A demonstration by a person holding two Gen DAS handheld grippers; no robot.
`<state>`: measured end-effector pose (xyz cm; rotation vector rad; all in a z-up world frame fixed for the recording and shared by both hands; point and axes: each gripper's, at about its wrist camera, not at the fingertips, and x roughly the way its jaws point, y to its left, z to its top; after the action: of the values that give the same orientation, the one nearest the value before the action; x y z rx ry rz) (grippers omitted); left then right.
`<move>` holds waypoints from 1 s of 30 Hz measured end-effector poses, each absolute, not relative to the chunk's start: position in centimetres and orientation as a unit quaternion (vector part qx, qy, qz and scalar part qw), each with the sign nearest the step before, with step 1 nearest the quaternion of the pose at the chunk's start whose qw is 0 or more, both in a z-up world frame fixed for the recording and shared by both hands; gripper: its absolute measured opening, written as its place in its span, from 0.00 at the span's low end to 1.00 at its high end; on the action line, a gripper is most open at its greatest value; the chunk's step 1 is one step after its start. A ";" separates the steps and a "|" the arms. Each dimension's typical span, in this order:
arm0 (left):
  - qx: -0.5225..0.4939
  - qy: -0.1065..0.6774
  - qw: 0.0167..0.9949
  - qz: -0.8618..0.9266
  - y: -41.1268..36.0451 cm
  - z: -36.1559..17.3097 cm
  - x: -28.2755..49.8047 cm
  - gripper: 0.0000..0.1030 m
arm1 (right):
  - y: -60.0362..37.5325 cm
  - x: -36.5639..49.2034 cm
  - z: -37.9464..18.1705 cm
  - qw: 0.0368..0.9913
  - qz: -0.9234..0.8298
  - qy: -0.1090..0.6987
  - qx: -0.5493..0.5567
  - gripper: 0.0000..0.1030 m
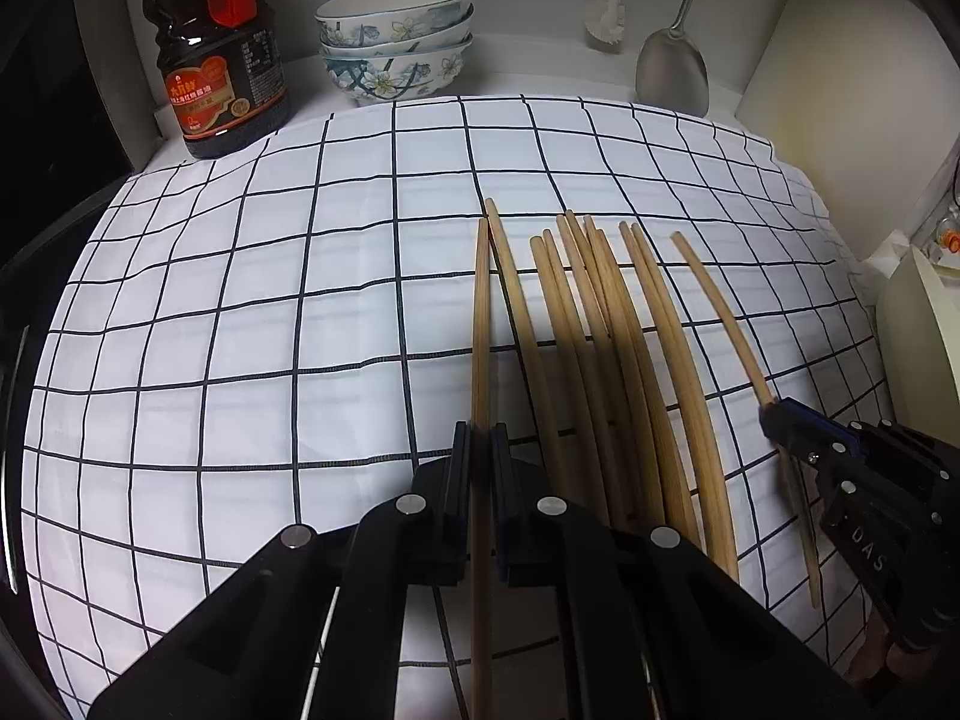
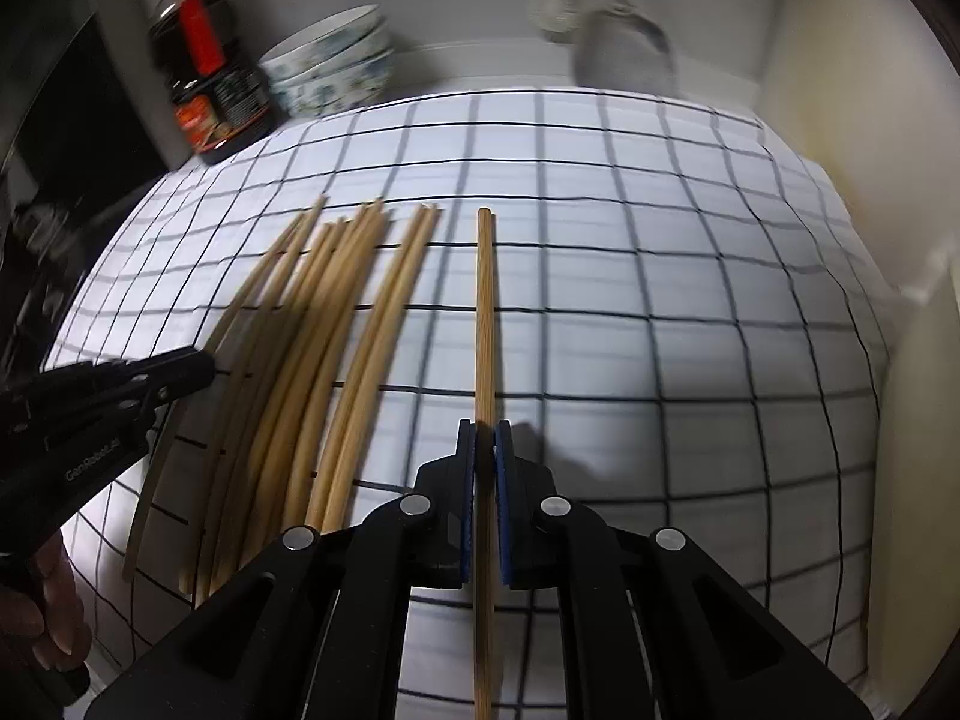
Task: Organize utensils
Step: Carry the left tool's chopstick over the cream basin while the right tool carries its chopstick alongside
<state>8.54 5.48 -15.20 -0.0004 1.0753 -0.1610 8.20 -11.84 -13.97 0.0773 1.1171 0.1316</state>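
Several wooden chopsticks lie in a loose row on a white cloth with a black grid. My left gripper is shut on one chopstick at the left end of the row. My right gripper is shut on another chopstick, to the right of the row. The right gripper also shows in the left wrist view, holding the rightmost chopstick. The left gripper shows in the right wrist view at the row's left side.
A dark soy sauce bottle and stacked floral bowls stand at the back. A metal spatula and a white brush hang on the back wall. A cream board leans at the right.
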 end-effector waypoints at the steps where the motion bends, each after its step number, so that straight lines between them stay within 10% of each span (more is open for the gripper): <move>1: 0.000 0.511 0.856 -0.078 5.4 -15.0 8.5 0.07 | -12.3 8.0 -13.7 0.846 0.057 0.528 0.045 0.06; 30: 0.037 0.445 0.845 -0.294 -16.4 -1.2 5.9 0.07 | -31.9 -0.3 -0.7 0.885 -0.081 0.433 0.152 0.06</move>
<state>5.88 -16.42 -1.21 0.0782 0.9391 -0.6205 -0.28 -31.91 -0.69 0.3161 0.9008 -0.1678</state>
